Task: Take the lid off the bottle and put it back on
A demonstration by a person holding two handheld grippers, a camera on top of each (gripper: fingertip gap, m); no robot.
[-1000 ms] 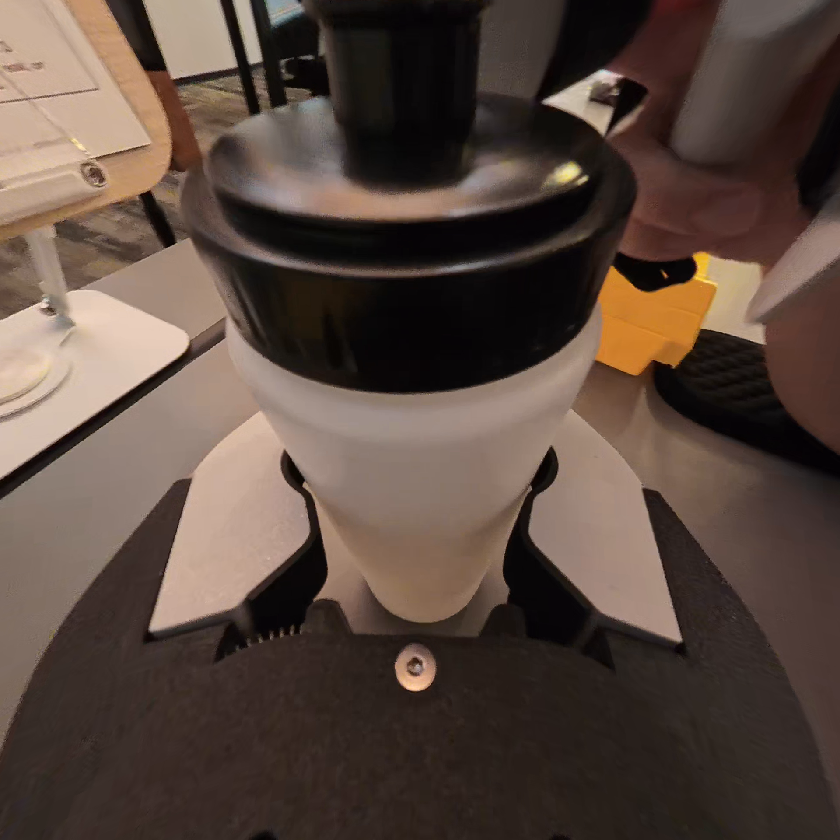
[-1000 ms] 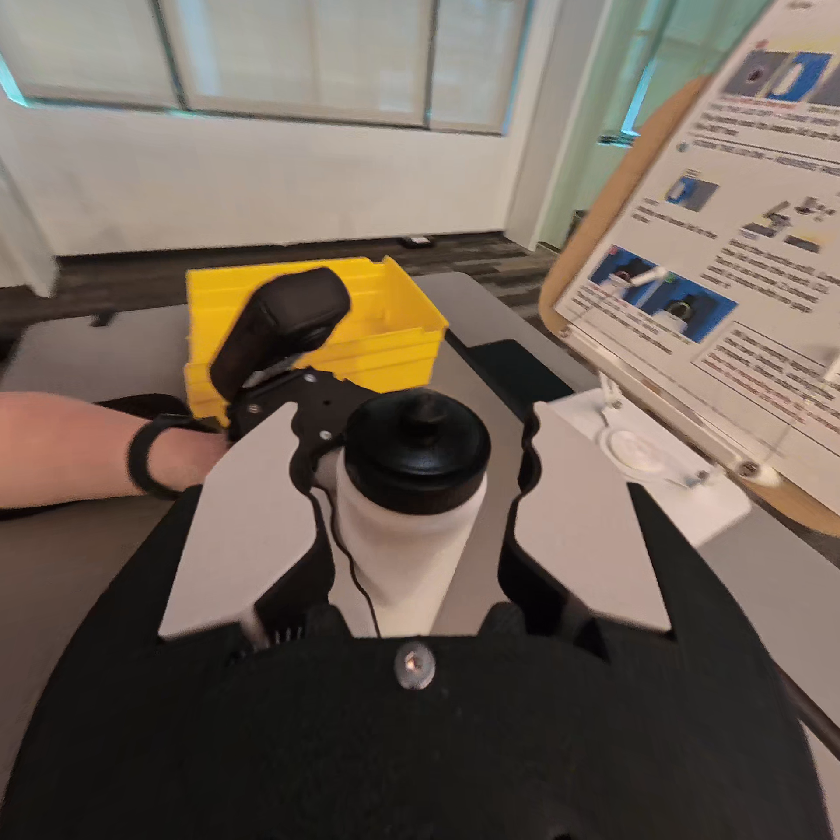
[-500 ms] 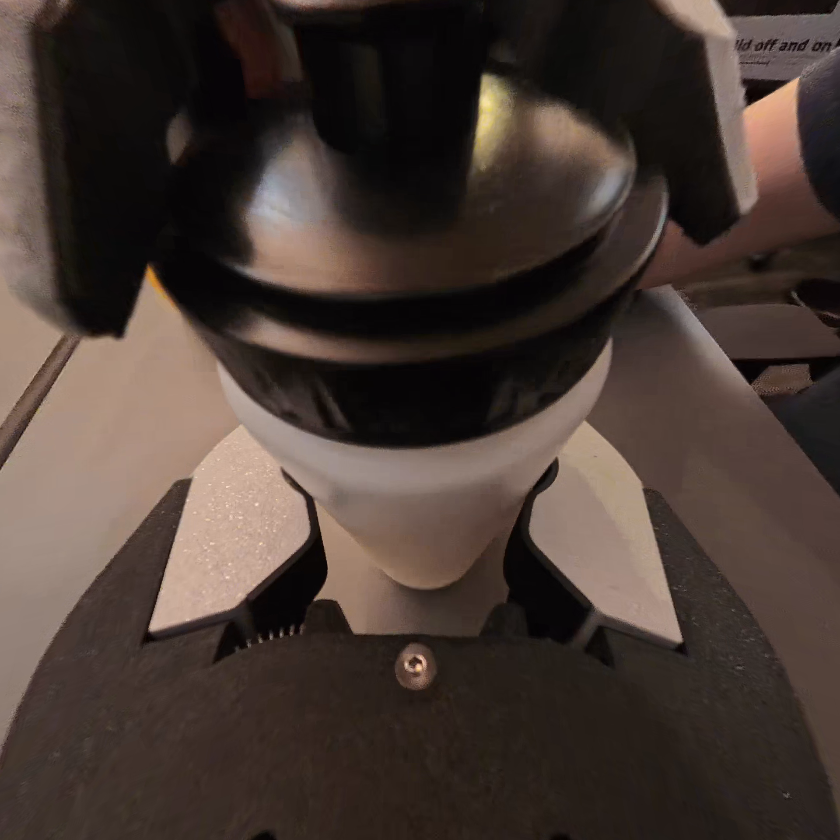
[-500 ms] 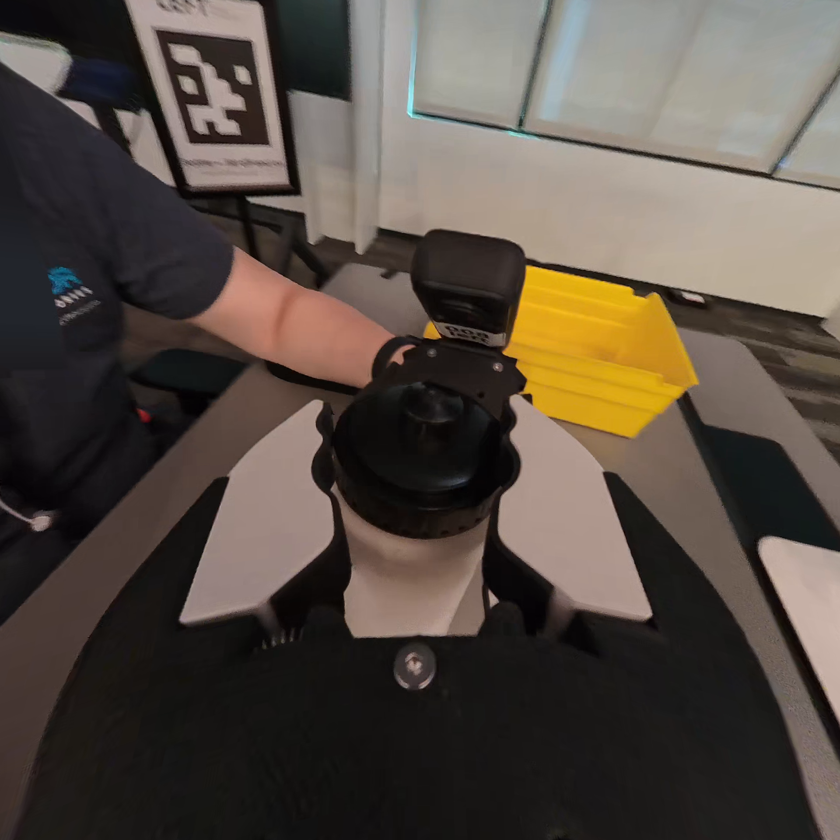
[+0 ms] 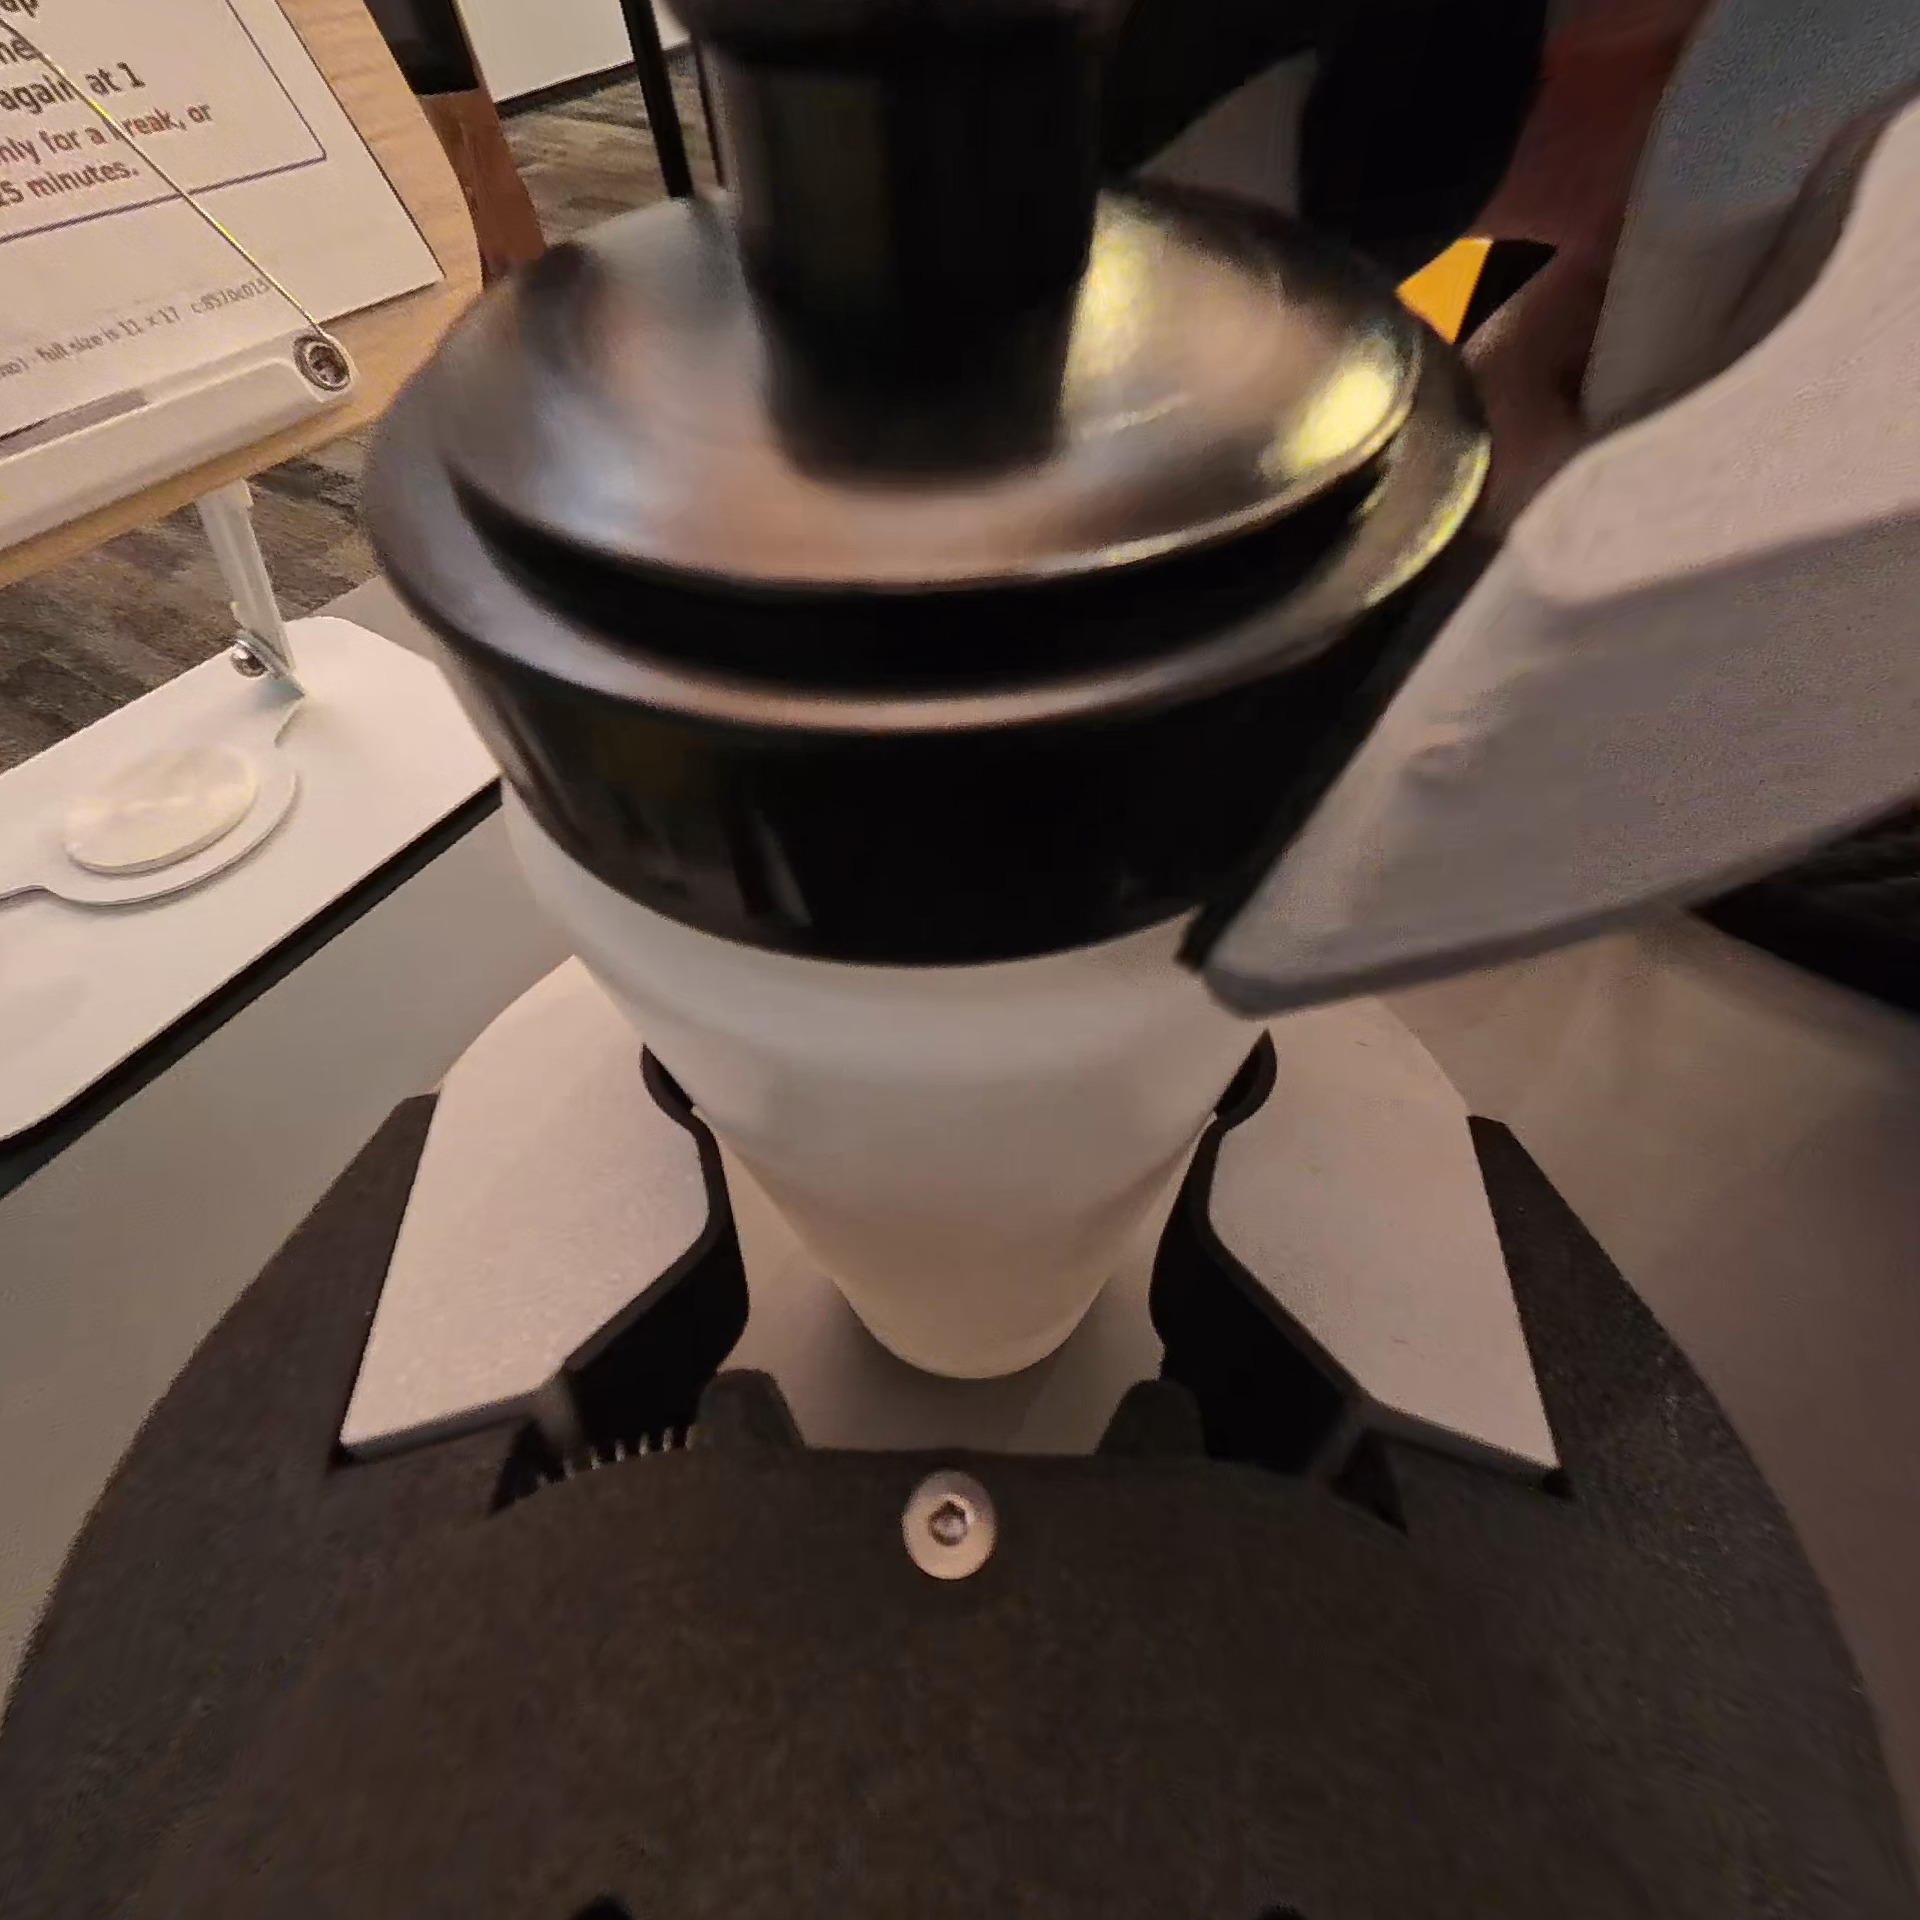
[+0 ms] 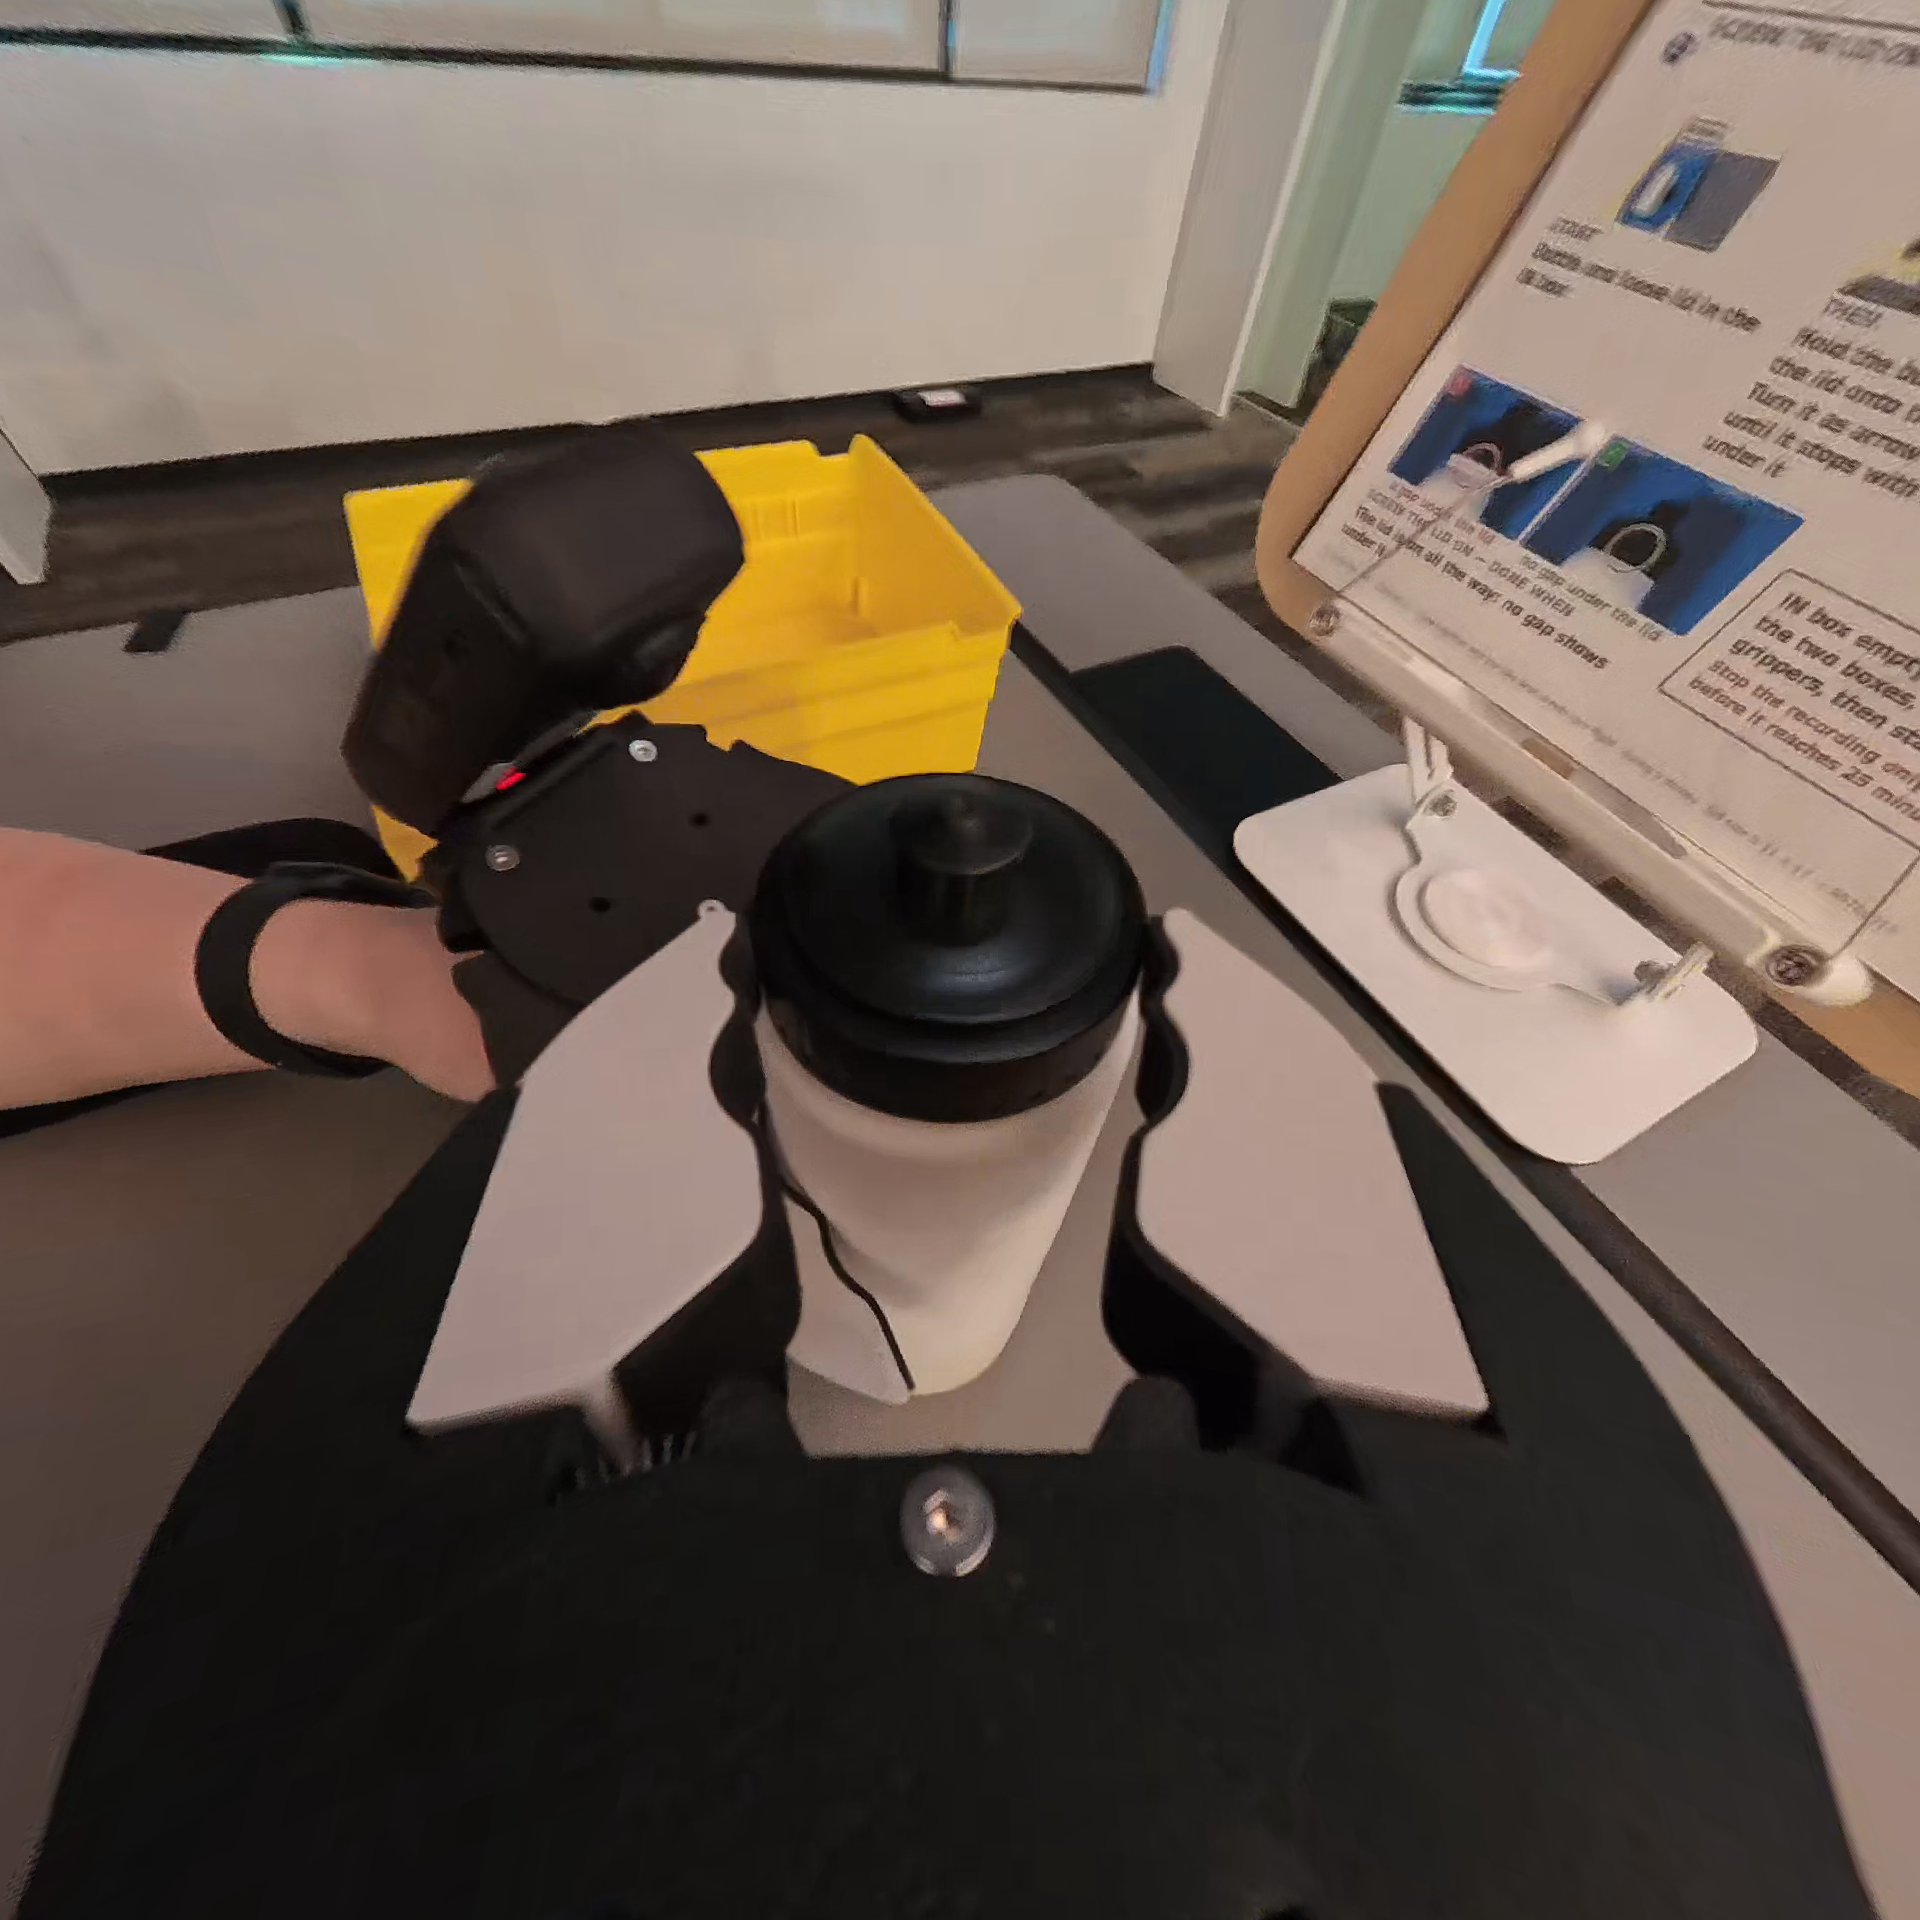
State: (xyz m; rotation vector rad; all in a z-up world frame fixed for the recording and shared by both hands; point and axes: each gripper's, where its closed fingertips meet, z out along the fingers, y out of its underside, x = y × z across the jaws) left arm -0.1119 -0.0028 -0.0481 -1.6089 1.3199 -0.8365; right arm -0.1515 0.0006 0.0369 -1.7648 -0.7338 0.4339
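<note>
A white bottle [image 5: 935, 1122] with a black lid [image 5: 914, 748] stands upright on the grey table. My left gripper [image 5: 956, 1070] is shut on the bottle's body below the lid. In the right wrist view the bottle [image 6: 935, 1226] rises between the fingers of my right gripper [image 6: 940, 977], which press on both sides of the lid [image 6: 945, 935]. The lid sits on the bottle's neck. One right finger [image 5: 1558, 727] shows beside the lid in the left wrist view. The left gripper's black body [image 6: 582, 862] and a hand [image 6: 312, 966] show behind the bottle.
A yellow bin [image 6: 852, 623] stands behind the bottle. An instruction board [image 6: 1662, 416] on a white stand base [image 6: 1486, 966] is at the right, also in the left wrist view [image 5: 156, 208]. A black mat [image 6: 1195, 727] lies beside the bin.
My right gripper closed on the lid. Both views swung away and then back to where they faced a second ago. The left gripper kept its hold on the bottle.
</note>
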